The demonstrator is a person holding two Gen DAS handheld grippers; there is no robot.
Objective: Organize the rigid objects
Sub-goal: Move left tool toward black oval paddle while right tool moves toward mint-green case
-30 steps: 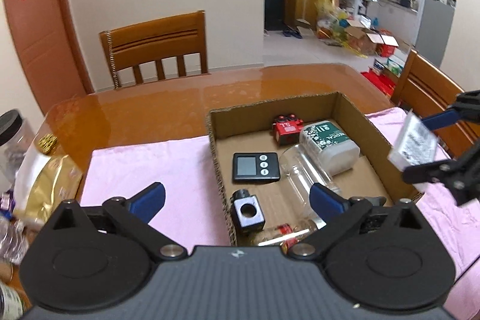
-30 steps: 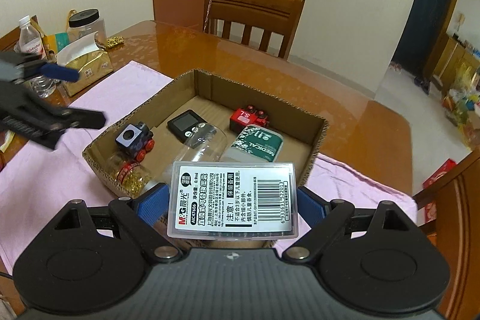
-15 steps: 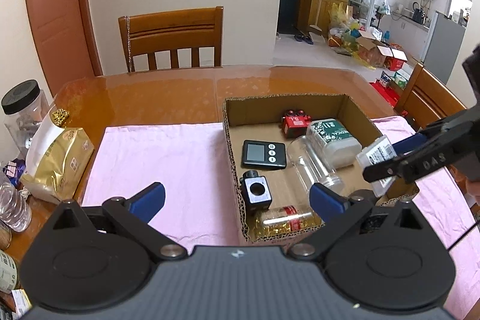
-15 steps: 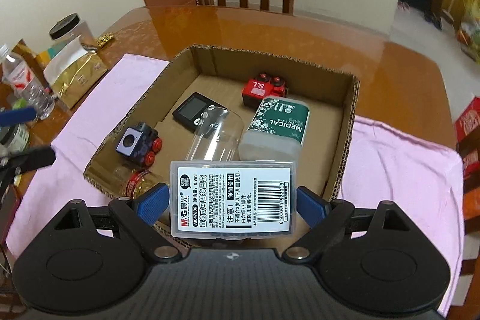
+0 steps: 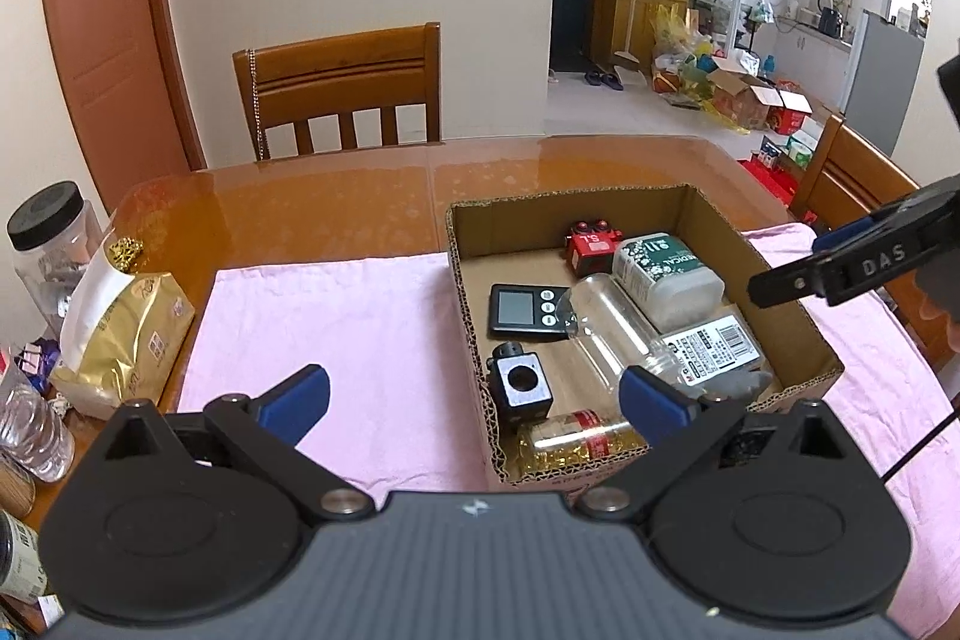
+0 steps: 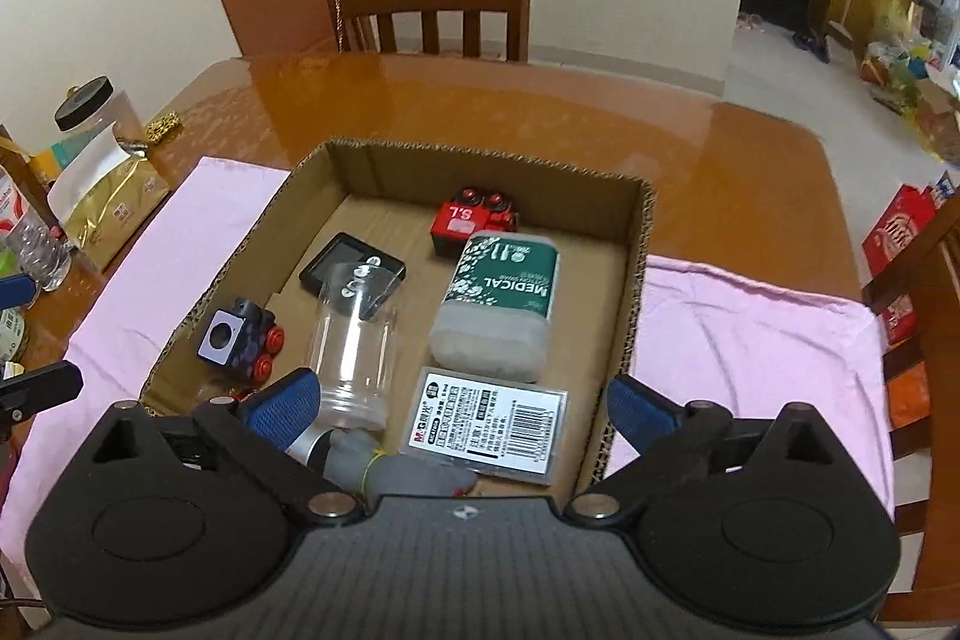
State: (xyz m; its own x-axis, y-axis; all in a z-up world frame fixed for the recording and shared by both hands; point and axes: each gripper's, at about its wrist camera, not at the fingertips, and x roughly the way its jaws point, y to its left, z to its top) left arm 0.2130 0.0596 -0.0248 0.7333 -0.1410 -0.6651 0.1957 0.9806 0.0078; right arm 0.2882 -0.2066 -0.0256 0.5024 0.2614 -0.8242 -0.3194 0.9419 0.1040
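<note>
An open cardboard box (image 5: pixel 570 197) (image 6: pixel 492 157) on a pink cloth (image 5: pixel 336 328) holds a red toy train (image 6: pixel 474 217), a green medical bottle (image 6: pixel 501 298), a black timer (image 5: pixel 522 307), a clear jar (image 6: pixel 354 340), a black toy engine (image 5: pixel 519 382) and a gold-filled bottle (image 5: pixel 576 442). A clear labelled case (image 6: pixel 489 424) (image 5: pixel 717 349) lies flat in the box's near right corner. Above it my right gripper (image 6: pixel 462 403) (image 5: pixel 798 262) is opening its jaws wide, its pads clear of the case. My left gripper (image 5: pixel 474 397) is open and holds nothing, over the box's left wall.
A gold bag (image 5: pixel 120 334), a black-lidded jar (image 5: pixel 48 244) and a water bottle (image 5: pixel 30 430) crowd the table's left edge. Wooden chairs stand at the far side (image 5: pixel 342 88) and the right (image 5: pixel 852 184). A grey object (image 6: pixel 396 472) lies by the jar's mouth.
The right gripper swung over the box, sank and let go of the labelled case, which now lies on the box floor. The left gripper stayed put.
</note>
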